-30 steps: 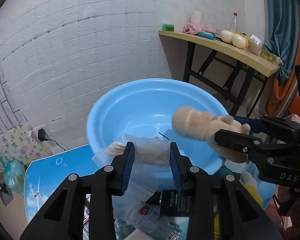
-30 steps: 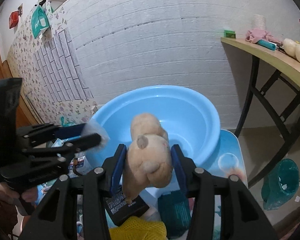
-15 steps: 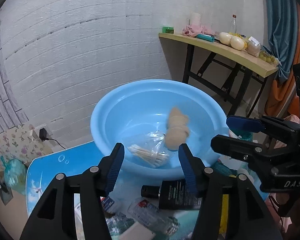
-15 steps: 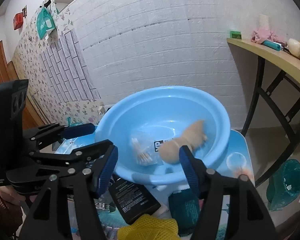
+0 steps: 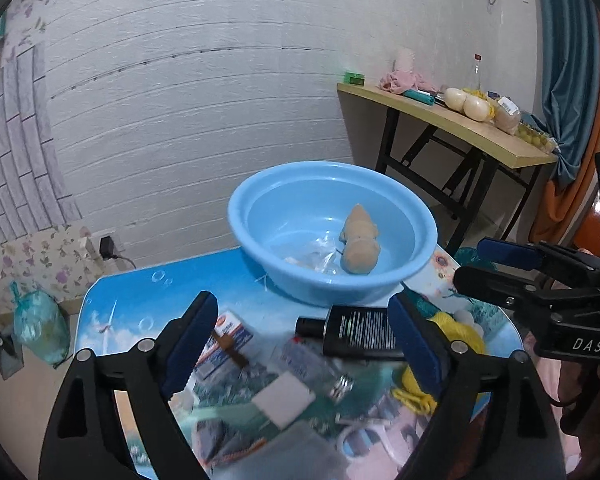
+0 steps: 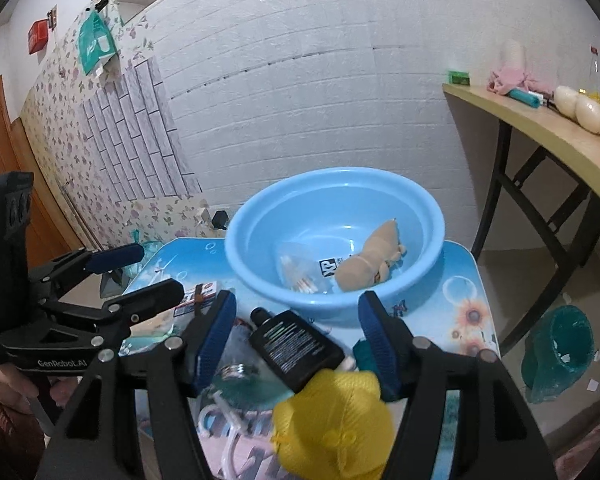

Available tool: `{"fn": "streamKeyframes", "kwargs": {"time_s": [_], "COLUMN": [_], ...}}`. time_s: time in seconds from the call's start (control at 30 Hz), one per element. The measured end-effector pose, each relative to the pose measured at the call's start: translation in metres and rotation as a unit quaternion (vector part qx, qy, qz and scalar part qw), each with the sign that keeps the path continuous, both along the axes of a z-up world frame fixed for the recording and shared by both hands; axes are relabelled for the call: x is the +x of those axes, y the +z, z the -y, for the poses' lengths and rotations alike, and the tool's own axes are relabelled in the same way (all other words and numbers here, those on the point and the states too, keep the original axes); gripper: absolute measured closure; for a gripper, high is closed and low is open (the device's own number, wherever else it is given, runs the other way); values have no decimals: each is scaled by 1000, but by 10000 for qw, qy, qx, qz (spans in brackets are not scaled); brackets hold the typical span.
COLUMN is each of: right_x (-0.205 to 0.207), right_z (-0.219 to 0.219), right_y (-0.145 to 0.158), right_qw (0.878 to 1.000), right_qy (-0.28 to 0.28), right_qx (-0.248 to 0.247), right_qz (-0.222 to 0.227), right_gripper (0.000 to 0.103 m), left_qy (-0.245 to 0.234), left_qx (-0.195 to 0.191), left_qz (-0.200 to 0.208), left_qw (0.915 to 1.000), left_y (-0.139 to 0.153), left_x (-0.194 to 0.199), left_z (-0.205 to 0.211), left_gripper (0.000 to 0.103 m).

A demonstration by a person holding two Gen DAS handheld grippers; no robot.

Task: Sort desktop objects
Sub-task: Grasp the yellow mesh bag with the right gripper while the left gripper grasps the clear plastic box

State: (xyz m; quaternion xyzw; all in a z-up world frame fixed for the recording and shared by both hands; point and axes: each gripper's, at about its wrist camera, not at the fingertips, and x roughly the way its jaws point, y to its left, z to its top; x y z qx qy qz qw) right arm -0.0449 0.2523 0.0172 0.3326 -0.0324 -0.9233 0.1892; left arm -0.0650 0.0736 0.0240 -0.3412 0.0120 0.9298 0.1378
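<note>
A light blue basin (image 5: 260, 240) (image 6: 244, 264) stands at the far side of a small blue picture-print table (image 5: 140, 304). In it lie a tan plush toy (image 5: 360, 244) (image 6: 370, 264) and a clear bag of cotton swabs (image 5: 312, 258) (image 6: 296, 268). My left gripper (image 5: 304, 344) is open and empty above the clutter in front of the basin. My right gripper (image 6: 296, 344) is open and empty above a black bottle (image 6: 294, 348) (image 5: 356, 338). A yellow mesh ball (image 6: 332, 420) (image 5: 456, 332) lies nearest.
On the table lie a red-white box (image 5: 228, 340), a clear small bottle (image 5: 312, 364), a white pad (image 5: 284, 400) and a teal item (image 6: 364, 354). A wooden side table (image 5: 460, 128) stands at the right, a teal bin (image 6: 560, 352) on the floor.
Both grippers opened and dropped the plush toy and the swab bag into the basin, then pulled back and up from it. Both jaws are now wider apart.
</note>
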Motion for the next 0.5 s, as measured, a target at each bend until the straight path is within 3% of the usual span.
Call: {"fn": "streamKeyframes", "kwargs": {"time_s": [0.13,0.5], "right_x": [15,31], "right_z": [6,-8], "right_y": [0,-10], "right_qw": [9999,9976], "right_qy": [-71,-528], "right_qx": [112,179], "right_qz": [83,405], "right_gripper": [40,40], "left_qy": [93,315], "left_qx": [179,101], "left_qz": [49,-9], "left_qw": [9998,9995], "left_y": [0,-6], "left_x": [19,49], "left_z": [12,32], "left_gripper": [12,11]}}
